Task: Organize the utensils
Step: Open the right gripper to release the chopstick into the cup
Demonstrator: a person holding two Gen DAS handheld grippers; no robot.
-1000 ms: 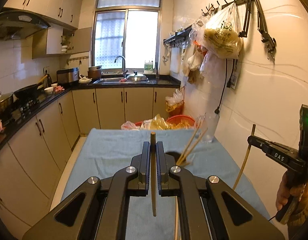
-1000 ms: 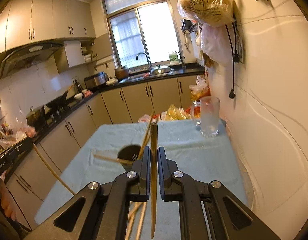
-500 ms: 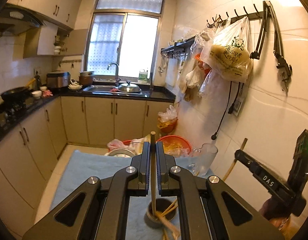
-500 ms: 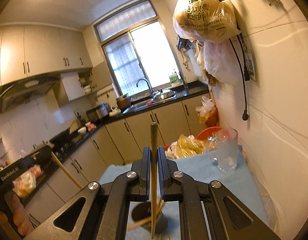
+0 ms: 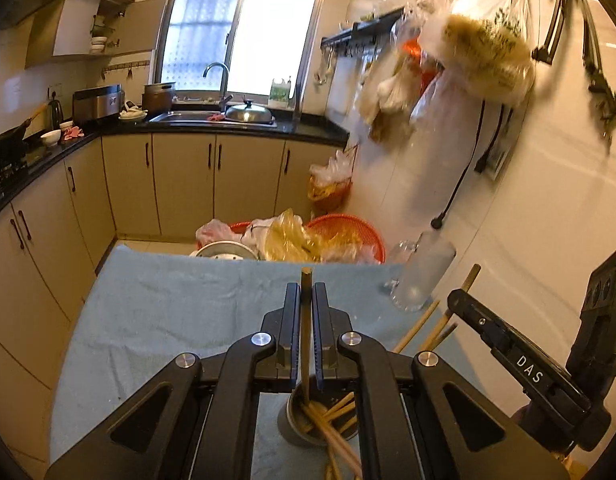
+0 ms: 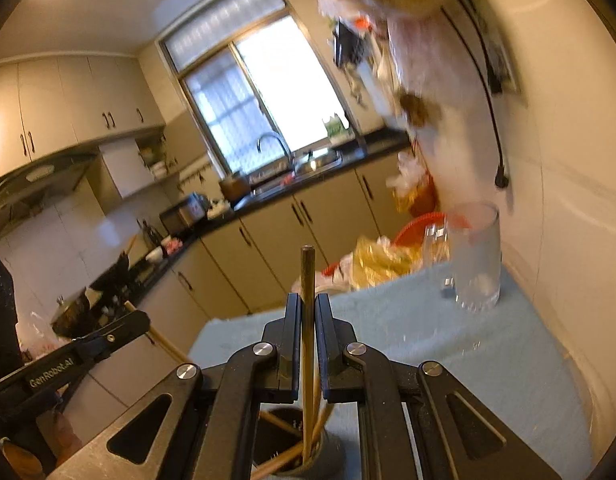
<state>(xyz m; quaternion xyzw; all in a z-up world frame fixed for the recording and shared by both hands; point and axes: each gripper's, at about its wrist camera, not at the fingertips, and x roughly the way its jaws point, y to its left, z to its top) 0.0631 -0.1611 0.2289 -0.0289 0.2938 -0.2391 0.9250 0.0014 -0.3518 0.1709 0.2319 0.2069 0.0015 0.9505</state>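
Observation:
My left gripper (image 5: 306, 292) is shut on a wooden chopstick (image 5: 305, 336) whose lower end is inside a dark round holder (image 5: 298, 420) with several other chopsticks (image 5: 336, 408). My right gripper (image 6: 307, 304) is shut on another chopstick (image 6: 307, 344), its lower end in the same holder (image 6: 284, 440). Both grippers sit just above the holder on the light-blue cloth (image 5: 168, 312). The right gripper also shows at the right of the left wrist view (image 5: 524, 360), the left one at the left of the right wrist view (image 6: 68, 360).
A glass mug (image 5: 420, 276) stands at the table's far right by the wall; it also shows in the right wrist view (image 6: 476, 260). Red baskets with plastic bags (image 5: 308, 236) lie beyond the far table edge. The white wall (image 5: 528, 208) is close on the right.
Both grippers have come down over the holder with their chopsticks, whose lower ends now sit inside it. The views tilted up, then back down toward the table.

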